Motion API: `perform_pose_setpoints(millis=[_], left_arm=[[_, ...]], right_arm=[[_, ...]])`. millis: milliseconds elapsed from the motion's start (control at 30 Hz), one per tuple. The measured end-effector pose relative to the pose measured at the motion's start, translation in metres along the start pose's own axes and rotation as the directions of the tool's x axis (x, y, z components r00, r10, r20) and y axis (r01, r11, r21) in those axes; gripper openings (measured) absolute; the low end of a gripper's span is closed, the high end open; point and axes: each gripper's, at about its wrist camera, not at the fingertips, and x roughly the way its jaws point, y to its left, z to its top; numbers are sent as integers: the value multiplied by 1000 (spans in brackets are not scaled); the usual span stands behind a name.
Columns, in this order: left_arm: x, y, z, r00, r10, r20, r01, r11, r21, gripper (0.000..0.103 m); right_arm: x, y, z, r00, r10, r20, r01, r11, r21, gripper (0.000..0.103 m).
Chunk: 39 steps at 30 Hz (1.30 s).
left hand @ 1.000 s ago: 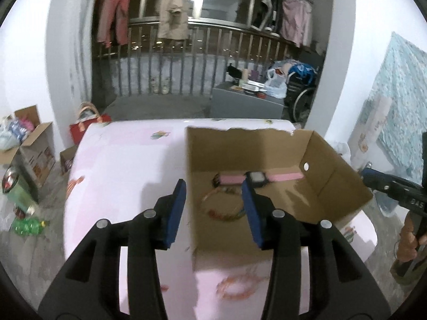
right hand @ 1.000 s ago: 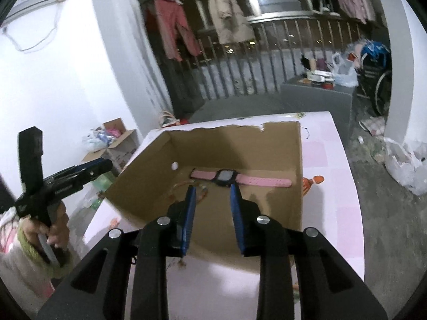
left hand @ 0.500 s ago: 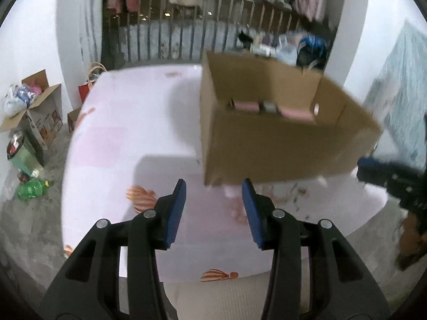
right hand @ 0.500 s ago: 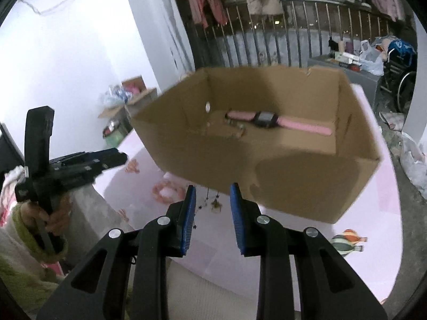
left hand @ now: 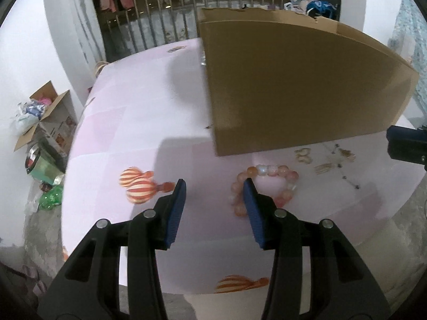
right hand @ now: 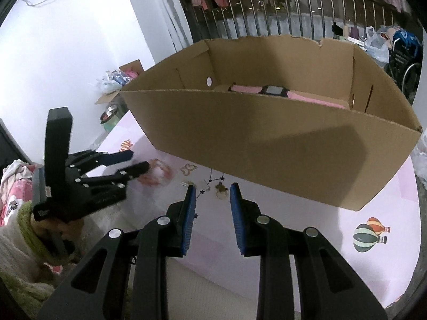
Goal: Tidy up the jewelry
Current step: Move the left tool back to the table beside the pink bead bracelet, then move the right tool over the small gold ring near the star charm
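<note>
A pink bead bracelet lies on the pink tablecloth in front of a brown cardboard box. My left gripper is open and empty, its right finger just over the bracelet's near left side. Small earrings and a thin chain lie right of the bracelet. In the right wrist view the box holds a pink watch. My right gripper is open and empty, just short of a star chain and pendant. The left gripper reaches the blurred bracelet there.
The table's front edge runs close under my left gripper. Balloon prints mark the cloth. Open cartons and bags stand on the floor at left. A railing with hanging clothes is behind the table.
Both grippers have dropped from looking into the box down to the tabletop in front of it. The left gripper has come up to the bead bracelet. Both stay open.
</note>
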Motion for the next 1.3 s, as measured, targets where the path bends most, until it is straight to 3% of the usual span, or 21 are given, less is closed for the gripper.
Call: perform_pose_setpoints(millis=[200,400,567,700,1300], left_arm=[[-9,19,3,999,36,16,-35,999,-41,42],[-29,0,9,993,-82,89,82,997,7,42],[-30,-28,5,980,-182,82,175,981,85,41],[-27,-46,-1,974,-216,67,205,968,146,37],[-22,-51,-3,973,-228,37,220,964,151,34]], right_arm=[[6,5,-1,1000,-16,-2,16,1000,-24,27],[15,6,-3,999,-34,3,34,997,-62,23],[24,8,-4,999,-49,-6,48,993,-105,18],[30,10,-1,999,-45,-8,43,990,-136,17],[47,14,6,996,-66,-66,52,979,-197,10]])
